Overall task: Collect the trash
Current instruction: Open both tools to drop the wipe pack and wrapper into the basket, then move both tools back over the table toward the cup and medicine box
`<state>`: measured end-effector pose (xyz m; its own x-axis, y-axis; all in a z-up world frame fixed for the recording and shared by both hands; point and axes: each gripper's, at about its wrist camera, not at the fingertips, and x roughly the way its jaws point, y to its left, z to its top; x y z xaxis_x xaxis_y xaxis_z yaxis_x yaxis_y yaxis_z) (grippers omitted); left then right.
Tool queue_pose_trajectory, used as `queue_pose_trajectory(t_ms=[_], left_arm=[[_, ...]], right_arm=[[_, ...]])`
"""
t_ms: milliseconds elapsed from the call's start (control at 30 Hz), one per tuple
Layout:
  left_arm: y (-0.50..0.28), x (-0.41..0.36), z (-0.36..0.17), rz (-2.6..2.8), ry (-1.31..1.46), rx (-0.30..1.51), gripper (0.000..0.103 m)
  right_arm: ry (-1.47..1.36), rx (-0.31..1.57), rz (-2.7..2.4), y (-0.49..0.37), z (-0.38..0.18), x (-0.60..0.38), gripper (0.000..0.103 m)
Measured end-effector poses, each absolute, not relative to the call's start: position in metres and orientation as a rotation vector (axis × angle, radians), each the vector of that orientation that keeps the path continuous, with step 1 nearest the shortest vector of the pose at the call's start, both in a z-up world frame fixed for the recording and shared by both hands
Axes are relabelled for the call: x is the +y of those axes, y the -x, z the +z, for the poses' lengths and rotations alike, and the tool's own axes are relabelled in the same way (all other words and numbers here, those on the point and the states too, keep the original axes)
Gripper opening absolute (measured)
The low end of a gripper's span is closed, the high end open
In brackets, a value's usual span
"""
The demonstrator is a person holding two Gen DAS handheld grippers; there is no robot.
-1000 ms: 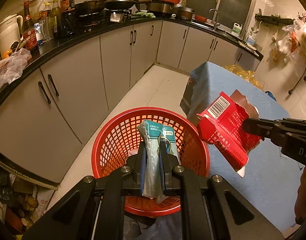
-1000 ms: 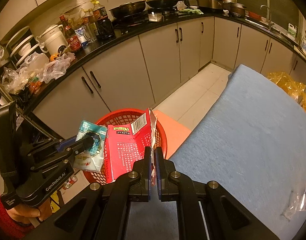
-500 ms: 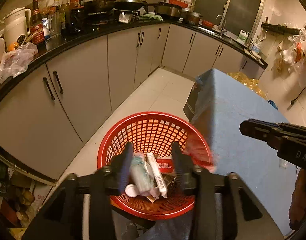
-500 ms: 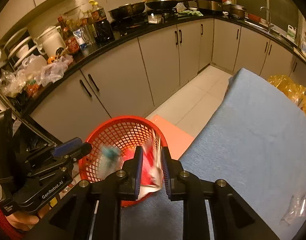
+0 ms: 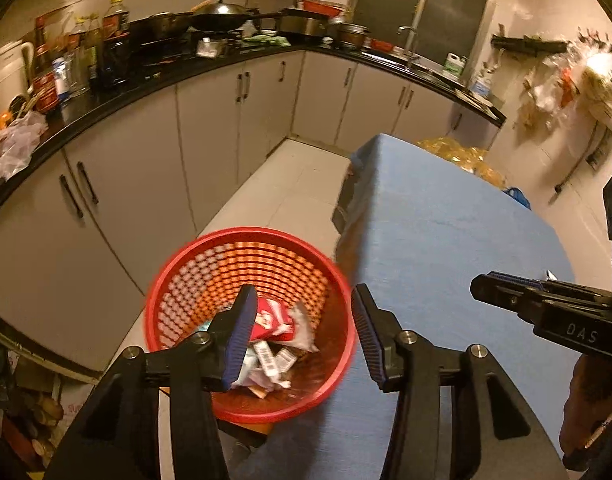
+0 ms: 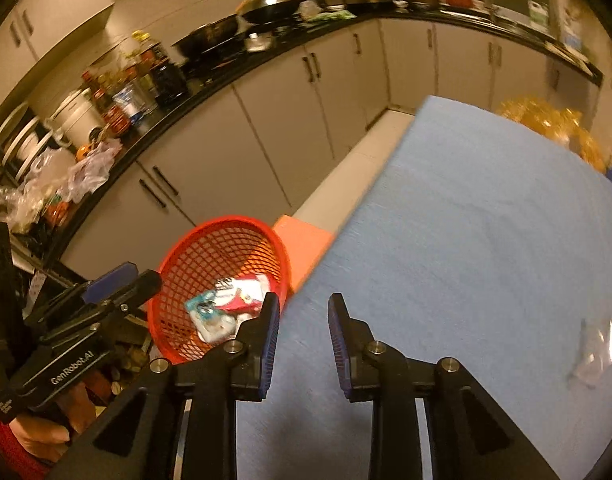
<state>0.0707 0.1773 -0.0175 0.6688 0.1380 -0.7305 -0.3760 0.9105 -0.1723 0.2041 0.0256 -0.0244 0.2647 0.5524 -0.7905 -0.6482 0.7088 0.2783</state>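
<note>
A red mesh basket (image 5: 194, 276) (image 6: 210, 248) stands on the floor beside the blue-covered table (image 5: 445, 248) (image 6: 485, 216). Inside it lie a red packet (image 5: 272, 322) (image 6: 244, 294), a teal and white wrapper (image 6: 204, 308) and other scraps. My left gripper (image 5: 302, 330) hangs over the basket's near rim, its jaws opening and nothing between them. My right gripper (image 6: 302, 336) is over the table's left edge, its jaws also opening and bare. A clear plastic wrapper (image 6: 597, 350) lies on the table at the far right.
A black counter (image 5: 154, 80) with bottles, pans and a kettle curves along grey cabinets (image 5: 210, 140). An orange stool (image 6: 302, 240) sits between basket and table. Yellow bags (image 6: 553, 128) lie past the table's far end. Plastic bags (image 5: 577, 84) hang on the right wall.
Both grippers let go: the teal wrapper and the red packet dropped into the basket. The jaws spread apart. My right gripper swung rightward from above the basket to over the table.
</note>
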Motion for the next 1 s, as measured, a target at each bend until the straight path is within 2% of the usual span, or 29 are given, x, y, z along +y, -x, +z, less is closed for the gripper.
queue_pose_trajectory(t_ms=[133,233,500,567,667,1000], left_arm=[[-0.080,0.149,-0.016,0.243,0.301,0.807,0.052],[-0.088,0.125,-0.017,0.200,0.289,0.823,0.055],[-0.117,0.034,-0.020,0.034,0.191,0.870,0.057],[-0.126,0.004,-0.020,-0.021,0.145,0.877,0.064],[-0.137,-0.033,-0.020,-0.073,0.077,0.864,0.068],[-0.205,-0.140,-0.055,-0.179,-0.067,0.872,0.069]], right_arm=[[0.055,1.033,0.756,-0.207,-0.027,-0.013,0.033],[0.017,1.041,0.711,-0.210,-0.028,-0.043,0.033],[-0.084,1.046,0.553,-0.216,-0.031,-0.146,0.034],[-0.114,1.045,0.509,-0.217,-0.031,-0.176,0.034],[-0.151,1.040,0.445,-0.220,-0.030,-0.220,0.035],[-0.218,1.045,0.318,-0.218,-0.031,-0.333,0.039]])
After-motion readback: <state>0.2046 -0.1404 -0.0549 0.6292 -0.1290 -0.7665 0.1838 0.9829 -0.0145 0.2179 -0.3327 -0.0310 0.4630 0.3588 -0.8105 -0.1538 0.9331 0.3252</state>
